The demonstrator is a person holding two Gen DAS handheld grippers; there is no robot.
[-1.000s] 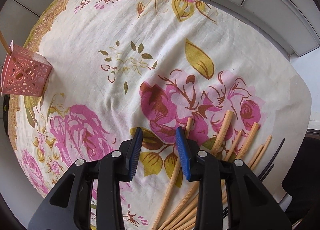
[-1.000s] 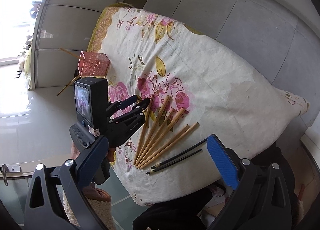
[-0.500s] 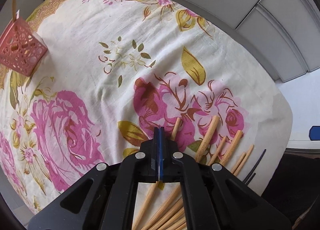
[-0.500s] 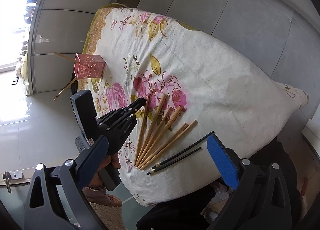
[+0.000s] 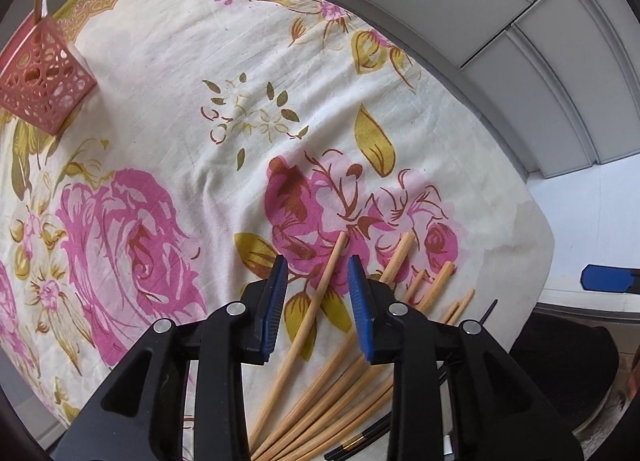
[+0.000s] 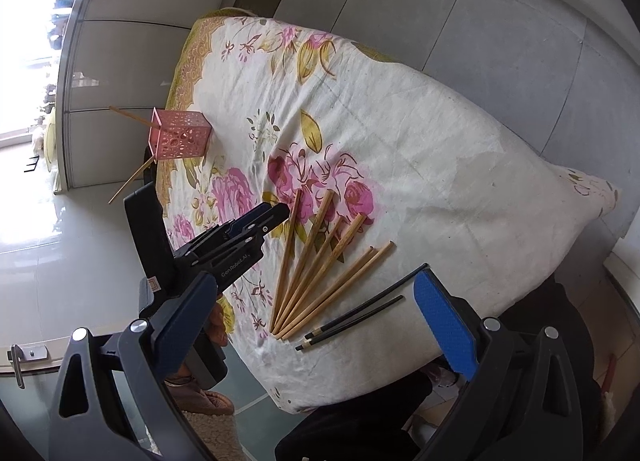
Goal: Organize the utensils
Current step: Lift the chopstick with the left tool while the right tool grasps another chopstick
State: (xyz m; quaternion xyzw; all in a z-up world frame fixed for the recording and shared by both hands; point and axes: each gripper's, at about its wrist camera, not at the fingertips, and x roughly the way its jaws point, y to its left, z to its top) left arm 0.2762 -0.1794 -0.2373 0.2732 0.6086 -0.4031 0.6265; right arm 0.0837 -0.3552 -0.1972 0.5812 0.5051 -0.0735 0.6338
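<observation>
- The left tool (image 5: 318, 301) is hovering low over the floral cloth (image 5: 168, 109), its blue pads parted with a moderate gap and holding nothing.
- One bamboo chopstick (image 5: 308, 309) is lying on the cloth right between those pads, untouched as far as the left wrist view shows.
- The remaining bamboo chopsticks (image 6: 320, 269) are fanning out just beside it, their near ends bunching together.
- Two black chopsticks (image 6: 356, 315) are resting near the cloth's edge, just beside the bamboo ones.
- The right tool (image 6: 316, 321) is hanging back off the tabletop's edge, its pads spread wide and gripping nothing.
- The pink lattice basket (image 6: 180, 135) is standing well apart at the far corner, with two sticks poking out of it.
</observation>
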